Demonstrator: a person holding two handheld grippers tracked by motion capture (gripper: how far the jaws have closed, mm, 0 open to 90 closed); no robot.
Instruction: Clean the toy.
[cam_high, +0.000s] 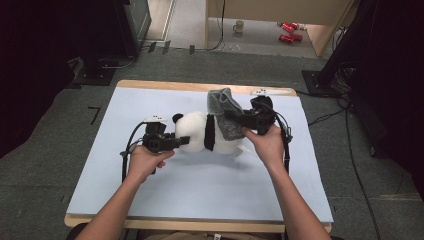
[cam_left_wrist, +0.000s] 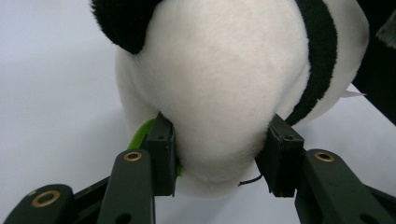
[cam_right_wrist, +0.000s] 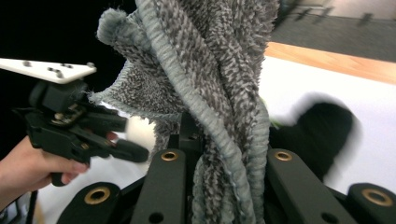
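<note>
A black-and-white panda plush (cam_high: 200, 131) lies on its side in the middle of the table. My left gripper (cam_high: 184, 141) reaches in from the left. In the left gripper view its pads (cam_left_wrist: 161, 149) press into both sides of the plush's white rounded end (cam_left_wrist: 224, 70), and a green loop (cam_left_wrist: 140, 133) shows beside the left pad. My right gripper (cam_high: 235, 120) is shut on a grey fuzzy cloth (cam_high: 225, 107), held bunched above the plush's right end. In the right gripper view the cloth (cam_right_wrist: 205, 70) rises from between the jaws, with the left gripper (cam_right_wrist: 135, 151) farther off.
The table is covered by a pale blue mat (cam_high: 150, 190) with a wooden edge at the back. A white tag (cam_high: 246, 150) sticks out under the plush. On the floor beyond stand a mug (cam_high: 239, 26) and red cans (cam_high: 289, 31). Cables run along the right.
</note>
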